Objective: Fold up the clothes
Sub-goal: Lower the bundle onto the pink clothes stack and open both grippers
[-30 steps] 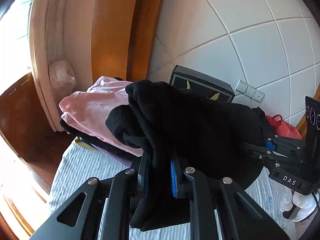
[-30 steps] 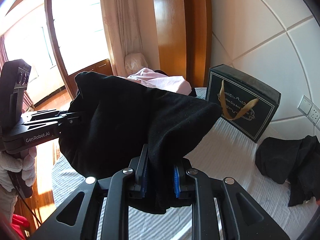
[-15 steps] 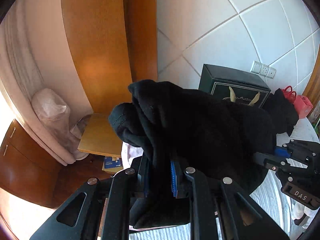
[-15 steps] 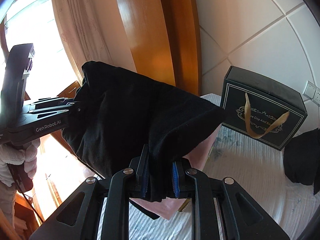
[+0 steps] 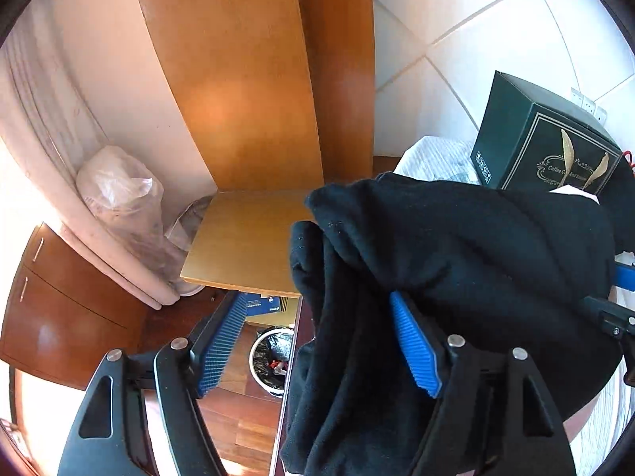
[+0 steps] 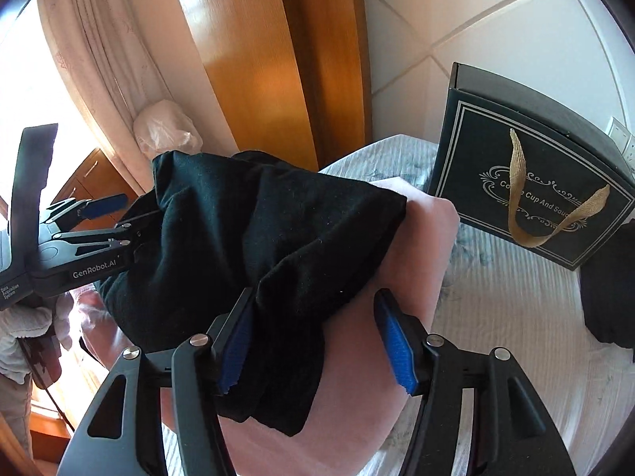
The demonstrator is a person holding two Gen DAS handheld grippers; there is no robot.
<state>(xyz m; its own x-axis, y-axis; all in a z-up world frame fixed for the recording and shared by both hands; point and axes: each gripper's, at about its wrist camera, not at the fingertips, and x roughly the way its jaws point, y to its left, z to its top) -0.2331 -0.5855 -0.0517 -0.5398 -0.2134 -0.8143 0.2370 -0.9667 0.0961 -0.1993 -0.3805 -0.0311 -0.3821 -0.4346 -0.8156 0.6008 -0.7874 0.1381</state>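
Observation:
A folded black garment [image 6: 262,246] lies on a folded pink garment [image 6: 401,317] at the left end of the bed. It also shows in the left wrist view [image 5: 456,277]. My right gripper [image 6: 317,345] is open, its jaws spread on either side of the garment's near edge. My left gripper [image 5: 317,341] is open too; the cloth drapes against its right pad [image 5: 414,347], the left pad [image 5: 220,341] is free. The left gripper also shows in the right wrist view [image 6: 115,218], at the garment's far left end.
A dark gift box [image 6: 532,182] with a gold ribbon stands on the striped bed [image 6: 516,317] by the tiled wall. Another black garment [image 6: 611,289] lies at the right. A wooden nightstand [image 5: 246,238], a waste bin [image 5: 274,361] and curtains are to the left.
Both grippers carried the black garment left and down onto the pink garment, then opened. One second ago both were shut on it and held it in the air.

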